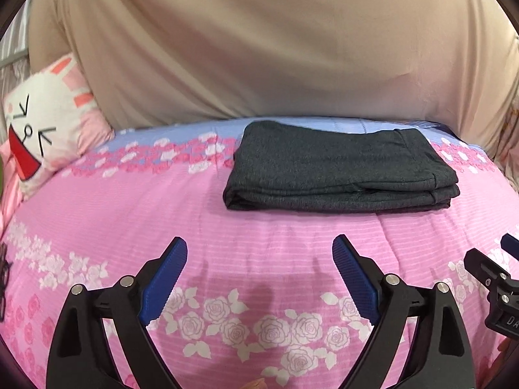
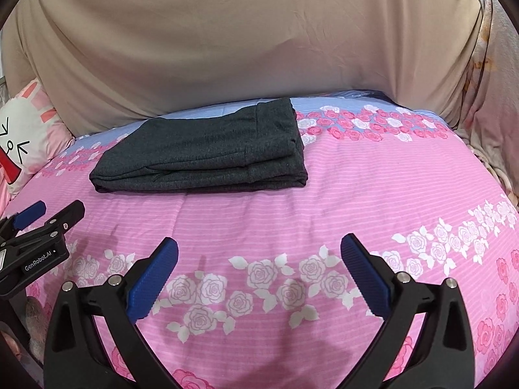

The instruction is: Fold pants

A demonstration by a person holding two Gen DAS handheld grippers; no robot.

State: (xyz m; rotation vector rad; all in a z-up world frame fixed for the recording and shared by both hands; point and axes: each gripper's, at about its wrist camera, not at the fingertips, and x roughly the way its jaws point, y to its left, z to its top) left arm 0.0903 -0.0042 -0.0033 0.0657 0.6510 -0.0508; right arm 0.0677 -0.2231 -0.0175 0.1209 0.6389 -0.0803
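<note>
Dark grey pants [image 1: 337, 168] lie folded into a compact stack on the pink floral bedspread [image 1: 227, 227], toward the far side of the bed. They also show in the right wrist view [image 2: 207, 152]. My left gripper [image 1: 259, 259] is open and empty, hovering over the bedspread short of the pants. My right gripper [image 2: 259, 256] is open and empty too, beside the left one and equally short of the pants. The right gripper's edge shows in the left wrist view [image 1: 496, 278], and the left gripper's edge shows in the right wrist view [image 2: 39, 236].
A beige cloth [image 1: 259, 48] hangs behind the bed. A white and pink bunny pillow [image 1: 42, 129] leans at the far left, also seen in the right wrist view [image 2: 22, 136]. A floral curtain [image 2: 486, 97] hangs at the right.
</note>
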